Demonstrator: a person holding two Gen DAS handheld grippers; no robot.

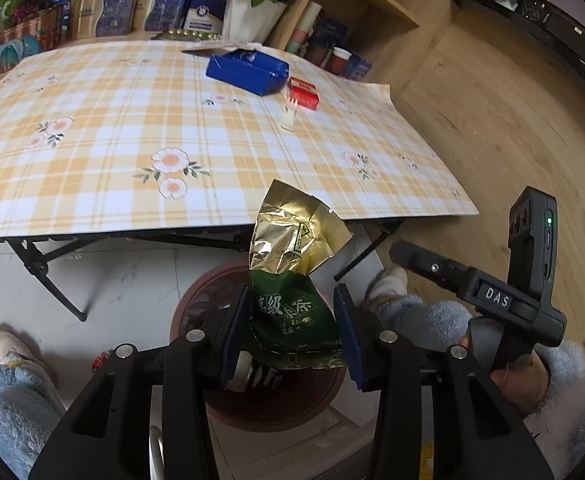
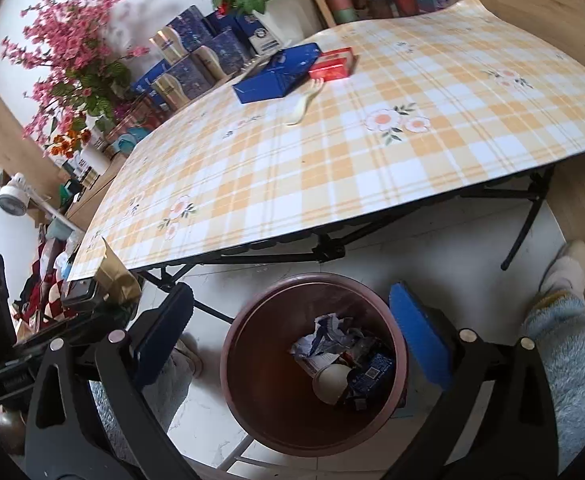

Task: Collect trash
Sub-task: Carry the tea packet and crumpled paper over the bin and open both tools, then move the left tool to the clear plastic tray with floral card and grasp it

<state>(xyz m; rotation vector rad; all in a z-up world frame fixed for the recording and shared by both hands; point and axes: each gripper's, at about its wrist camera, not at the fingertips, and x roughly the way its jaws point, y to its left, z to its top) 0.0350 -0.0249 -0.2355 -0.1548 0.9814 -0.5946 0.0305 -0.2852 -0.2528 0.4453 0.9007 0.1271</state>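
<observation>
the left hand-held gripper [image 1: 292,332] is clamped on a green and gold tea packet [image 1: 294,276] above the brown bin [image 2: 312,364]; the right hand-held gripper [image 2: 292,340] gapes empty over it. drop step: next, release, then fetch the blue box [image 1: 248,70] from the table [image 1: 112,140].
</observation>
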